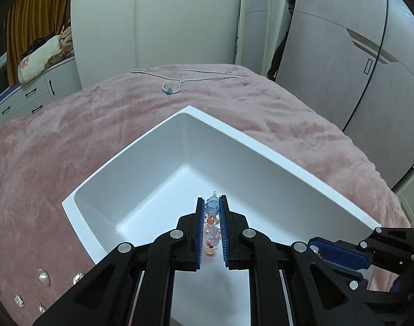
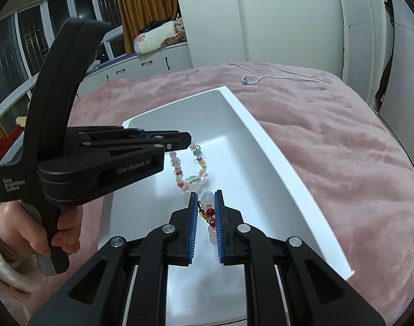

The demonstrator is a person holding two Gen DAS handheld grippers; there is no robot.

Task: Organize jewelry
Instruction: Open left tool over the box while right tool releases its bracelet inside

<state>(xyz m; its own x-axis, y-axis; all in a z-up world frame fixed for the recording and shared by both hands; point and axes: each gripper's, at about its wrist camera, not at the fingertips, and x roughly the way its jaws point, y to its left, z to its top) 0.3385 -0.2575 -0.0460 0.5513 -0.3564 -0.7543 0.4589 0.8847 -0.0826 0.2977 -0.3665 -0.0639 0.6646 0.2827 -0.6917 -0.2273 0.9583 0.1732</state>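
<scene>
Left gripper [image 1: 211,212] pinches a light, floppy bead bracelet [image 1: 211,222] over the white box [image 1: 130,157]; beads are slippery, so grip across several

Right gripper [image 2: 206,201] clamps another bracelet [image 2: 209,206] above the same box [image 2: 274,160], near the dangling first bracelet [image 2: 189,169]

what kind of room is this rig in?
Likely a bedroom: the box sits on a pink blanket spread like a bed, with wardrobe doors and a standing mirror behind.
</scene>
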